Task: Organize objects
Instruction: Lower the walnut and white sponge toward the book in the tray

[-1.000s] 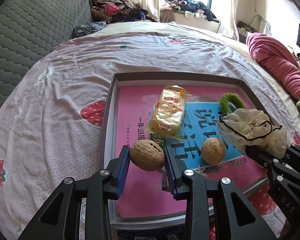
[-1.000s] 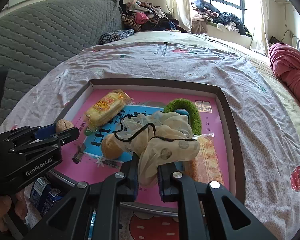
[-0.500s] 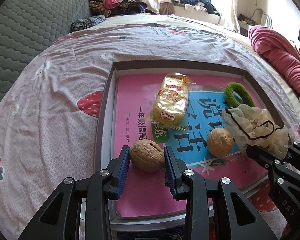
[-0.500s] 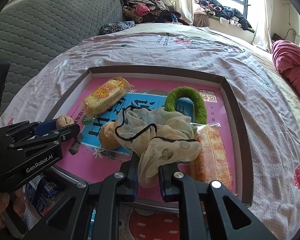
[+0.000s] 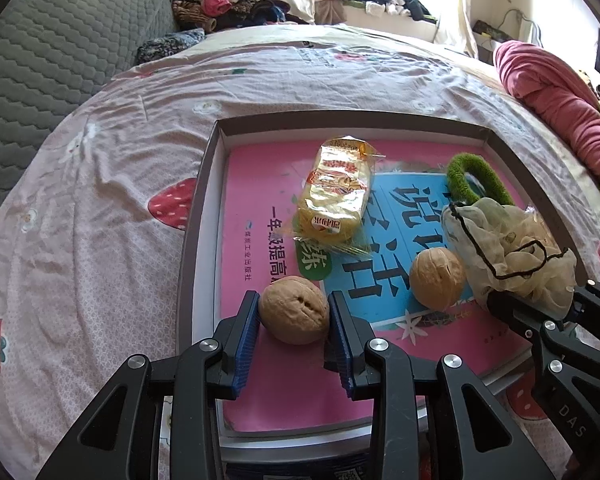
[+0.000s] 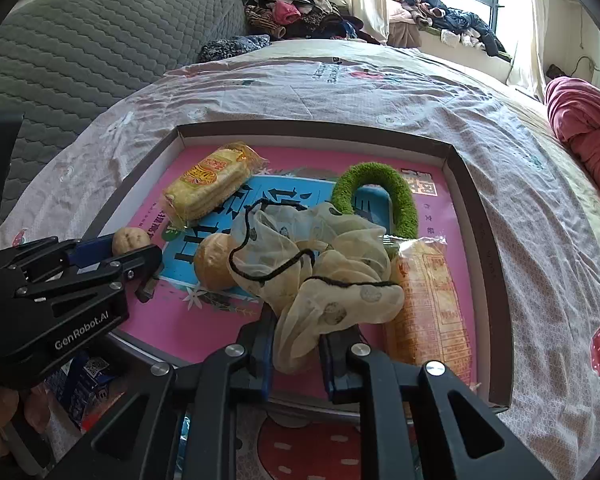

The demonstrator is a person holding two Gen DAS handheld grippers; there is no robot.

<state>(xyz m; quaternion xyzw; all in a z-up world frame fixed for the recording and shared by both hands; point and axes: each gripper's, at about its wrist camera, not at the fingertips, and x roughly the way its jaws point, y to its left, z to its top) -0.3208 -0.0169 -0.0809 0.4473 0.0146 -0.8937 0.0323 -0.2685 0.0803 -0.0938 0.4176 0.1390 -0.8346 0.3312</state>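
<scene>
— Any writing?
— "GenRobot.AI" on left gripper (image 6: 138, 249), fingers clamping a walnut (image 5: 294, 309) over the tray (image 5: 192, 240). Snack-pack (image 5: 336, 192) print illegible.
— Right gripper (image 6: 296, 354)?
— Fingers opening, pouch (image 6: 320, 276) between; pouch hides part of the book (image 5: 252, 240) title.

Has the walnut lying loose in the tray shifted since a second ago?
No. The loose walnut sits on the same corner of the blue panel on the book cover, beside the mesh pouch.

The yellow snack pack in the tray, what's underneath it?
The yellow snack pack lies on a pink and blue book cover lining the tray. Big printed characters run beneath it; the ones right under the pack are covered.
</scene>
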